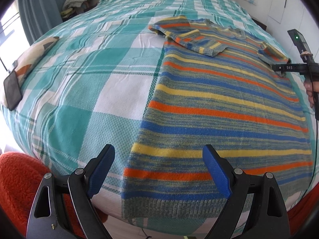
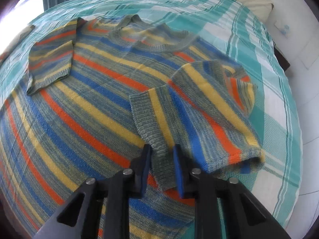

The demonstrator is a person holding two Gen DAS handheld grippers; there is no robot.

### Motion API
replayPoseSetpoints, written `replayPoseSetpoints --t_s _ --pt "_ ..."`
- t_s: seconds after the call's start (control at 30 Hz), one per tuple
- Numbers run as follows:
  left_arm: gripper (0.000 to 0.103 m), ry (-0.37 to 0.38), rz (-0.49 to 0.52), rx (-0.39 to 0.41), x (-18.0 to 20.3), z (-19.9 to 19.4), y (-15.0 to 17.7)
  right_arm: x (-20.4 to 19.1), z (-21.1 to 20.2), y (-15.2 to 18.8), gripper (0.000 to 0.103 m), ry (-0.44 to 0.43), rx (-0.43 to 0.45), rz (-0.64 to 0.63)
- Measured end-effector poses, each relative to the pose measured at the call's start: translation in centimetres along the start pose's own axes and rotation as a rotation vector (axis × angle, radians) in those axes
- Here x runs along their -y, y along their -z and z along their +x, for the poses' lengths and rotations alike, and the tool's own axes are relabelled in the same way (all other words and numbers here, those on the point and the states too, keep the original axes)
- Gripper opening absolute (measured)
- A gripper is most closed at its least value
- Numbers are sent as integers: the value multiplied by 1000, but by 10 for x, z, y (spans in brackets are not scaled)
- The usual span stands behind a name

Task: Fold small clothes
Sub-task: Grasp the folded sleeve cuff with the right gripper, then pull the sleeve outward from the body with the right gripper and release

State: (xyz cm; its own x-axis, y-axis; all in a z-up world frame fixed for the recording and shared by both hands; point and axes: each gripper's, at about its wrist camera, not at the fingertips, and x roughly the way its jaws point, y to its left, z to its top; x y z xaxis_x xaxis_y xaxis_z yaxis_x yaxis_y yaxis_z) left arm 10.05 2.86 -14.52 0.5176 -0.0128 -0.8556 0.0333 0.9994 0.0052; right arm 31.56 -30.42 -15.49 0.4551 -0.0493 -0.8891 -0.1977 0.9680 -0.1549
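Left wrist view: the left tongs (image 1: 158, 171) are held wide apart, nothing gripped, over the hem of the striped sweater (image 1: 219, 107) spread on the checked bed (image 1: 89, 83) at centre right. Right wrist view: the right tongs (image 2: 161, 171) are seen clamped on the sleeve cuff (image 2: 151, 123), lower centre.

L wrist cam looks steeply down from the bed's (image 1: 83, 91) near edge, close over the sweater (image 1: 219, 107) hem. R wrist cam sits nearer, over its folded sleeve (image 2: 199, 119). Both share the sweater and bedspread.
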Motion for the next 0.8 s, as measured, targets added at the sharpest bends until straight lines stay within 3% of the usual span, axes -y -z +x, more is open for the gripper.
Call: replayPoseSetpoints --t_s 0.1,0.2,0.3,0.37,0.5,0.63,0.8 --pt "91 23 -30 -8 -5 2 -2 54 -43 6 4 -91 142 225" --pt "91 32 -32 -12 -4 3 -2 143 -93 37 4 -115 272 535" --pt "91 35 -20 -15 1 4 -1 229 -118 88 4 -100 309 839" --pt "91 27 -5 -16 5 5 0 262 -121 118 4 -70 295 937" --pt "91 -9 41 -9 13 5 5 281 -105 156 4 -110 244 1068" --pt "91 -45 82 3 17 4 11 274 -92 175 4 -60 187 1106" --pt "91 -57 97 7 17 3 13 274 -73 203 4 -162 194 1232"
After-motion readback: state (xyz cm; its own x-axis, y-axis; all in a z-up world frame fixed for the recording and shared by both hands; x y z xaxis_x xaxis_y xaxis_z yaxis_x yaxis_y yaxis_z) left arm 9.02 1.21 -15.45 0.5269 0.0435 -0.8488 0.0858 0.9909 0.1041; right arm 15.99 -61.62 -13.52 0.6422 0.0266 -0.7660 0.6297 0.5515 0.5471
